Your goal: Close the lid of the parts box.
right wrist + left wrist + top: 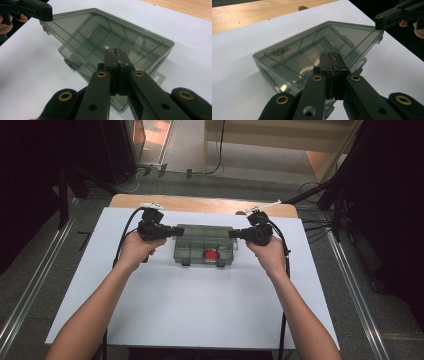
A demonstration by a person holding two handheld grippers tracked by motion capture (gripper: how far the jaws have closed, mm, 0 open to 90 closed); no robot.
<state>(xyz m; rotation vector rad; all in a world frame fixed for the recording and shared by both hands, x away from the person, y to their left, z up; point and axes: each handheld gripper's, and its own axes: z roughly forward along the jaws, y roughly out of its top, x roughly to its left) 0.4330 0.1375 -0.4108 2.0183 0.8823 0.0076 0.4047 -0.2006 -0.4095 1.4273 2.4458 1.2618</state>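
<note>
Near edge, high view: two forearms enter at 6 o'clock; left gripper (181,231) and right gripper (232,234) both w/ jaws clenched together, nothing between them, tips at opposite ends of box. Mid: smoky clear compartment box (205,242) on white board (190,305), ctr of table, lid lifted slightly per gripper views; red item (211,254) inside at 6 o'clock. Far: bare wood table edge (200,204) at 12 o'clock.

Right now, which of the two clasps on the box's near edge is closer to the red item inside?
The right clasp on the smoky clear compartment box, just right of the red item. The left clasp sits farther off, near the box's left corner.
</note>
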